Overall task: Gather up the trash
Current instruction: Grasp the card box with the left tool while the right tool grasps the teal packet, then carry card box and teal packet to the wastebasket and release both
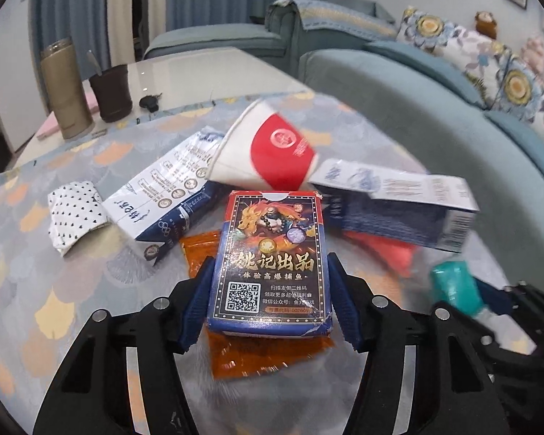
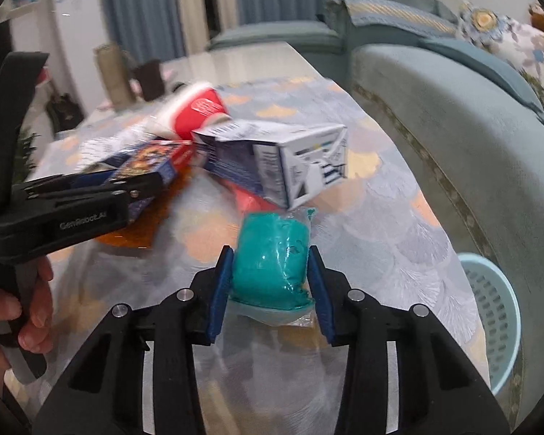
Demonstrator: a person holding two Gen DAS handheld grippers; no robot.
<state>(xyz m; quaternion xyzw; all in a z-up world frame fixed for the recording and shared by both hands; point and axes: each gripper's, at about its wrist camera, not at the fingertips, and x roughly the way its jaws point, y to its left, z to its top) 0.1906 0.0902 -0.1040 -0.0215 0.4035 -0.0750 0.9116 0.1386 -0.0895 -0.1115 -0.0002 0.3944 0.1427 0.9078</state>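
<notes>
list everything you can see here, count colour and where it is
card box: 1, blue and red, between the left tool's fingers
teal wrapped item: 1, teal, between the right tool's fingers
paper cup: 1, red and white, on its side behind the card box
cartons: 2, white and navy, either side of the cup
orange wrapper: 1, under the card box
dotted packet: 1, white, far left
basket: 1, light blue, beside the table
sofa: 1, teal, right
left tool: 1, black
right tool: 1, black
</notes>
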